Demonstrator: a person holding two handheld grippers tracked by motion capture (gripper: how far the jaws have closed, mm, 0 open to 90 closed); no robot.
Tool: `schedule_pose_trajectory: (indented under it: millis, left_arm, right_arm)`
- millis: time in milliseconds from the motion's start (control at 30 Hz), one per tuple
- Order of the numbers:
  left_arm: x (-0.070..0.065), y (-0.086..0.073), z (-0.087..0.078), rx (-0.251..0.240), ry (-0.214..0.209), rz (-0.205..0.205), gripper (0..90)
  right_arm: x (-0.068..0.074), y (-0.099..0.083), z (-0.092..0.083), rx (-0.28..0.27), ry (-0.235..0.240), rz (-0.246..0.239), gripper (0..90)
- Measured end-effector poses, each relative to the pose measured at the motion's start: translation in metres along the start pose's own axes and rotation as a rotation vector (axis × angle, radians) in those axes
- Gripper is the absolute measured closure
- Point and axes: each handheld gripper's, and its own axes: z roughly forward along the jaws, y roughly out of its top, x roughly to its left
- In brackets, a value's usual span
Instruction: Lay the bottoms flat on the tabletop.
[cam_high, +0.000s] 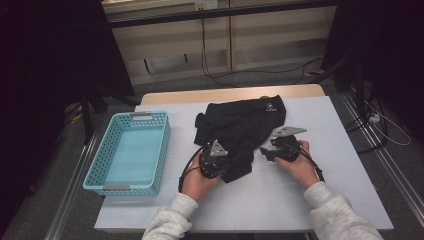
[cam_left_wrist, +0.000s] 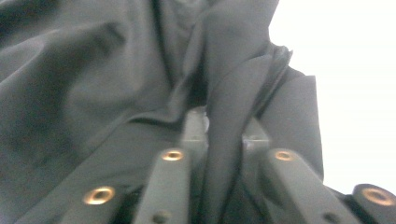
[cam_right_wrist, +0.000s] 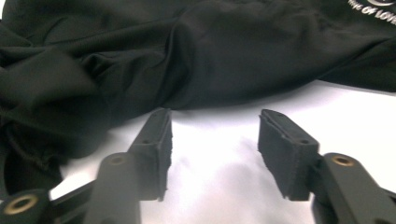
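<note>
In the high view, a black garment (cam_high: 245, 125) lies crumpled at the centre of the white table (cam_high: 310, 200), its far part spread flatter with a small white logo near the upper right corner, its near part bunched into folds. A light blue plastic basket (cam_high: 107, 165) stands at the left of the frame, well apart from the cloth. The left gripper (cam_high: 222, 162) sits at the garment's lower left edge with cloth bunched over its tip; the right gripper (cam_high: 267, 152) lies just right of the lower folds, over bare table.

In the left gripper view, the garment (cam_left_wrist: 93, 84) looks dull dark grey, smooth, with deep soft creases across the left and centre of the frame. A raised vertical fold runs down the middle and passes between the two jaws of the left gripper (cam_left_wrist: 224, 135), which pinch it from both sides.

In the right gripper view, the garment (cam_right_wrist: 210, 51) fills the upper half, matte black and rumpled, white lettering at the upper right. The right gripper (cam_right_wrist: 215, 135) has its jaws spread, nothing between them but white table; the cloth's edge lies just beyond the tips.
</note>
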Motion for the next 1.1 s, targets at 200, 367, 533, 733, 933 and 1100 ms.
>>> schedule_pose_trajectory:
  millis: [200,367,533,733,933,1100]
  left_arm:
    - [0.011,0.008,-0.006,-0.074,0.019,-0.057,81.1]
    - [0.024,0.02,-0.023,-0.159,0.057,-0.095,81.3]
    - [0.036,0.031,-0.033,-0.221,0.091,-0.124,81.3]
    - [0.046,0.045,-0.042,-0.24,0.13,-0.117,81.3]
    - [0.05,0.052,-0.046,-0.25,0.149,-0.113,81.3]
    - [0.052,0.053,-0.046,-0.257,0.15,-0.122,81.3]
  right_arm:
    - [0.003,0.008,0.015,0.01,0.02,0.018,51.4]
    - [0.008,0.016,0.027,0.015,-0.005,0.021,56.4]
    - [0.003,0.021,0.033,0.009,0.005,0.054,90.0]
    - [-0.008,0.021,0.018,-0.001,0.016,0.054,90.0]
    - [-0.015,0.023,-0.004,-0.035,0.009,0.023,90.0]
    - [-0.008,0.023,-0.009,-0.078,0.041,0.046,85.7]
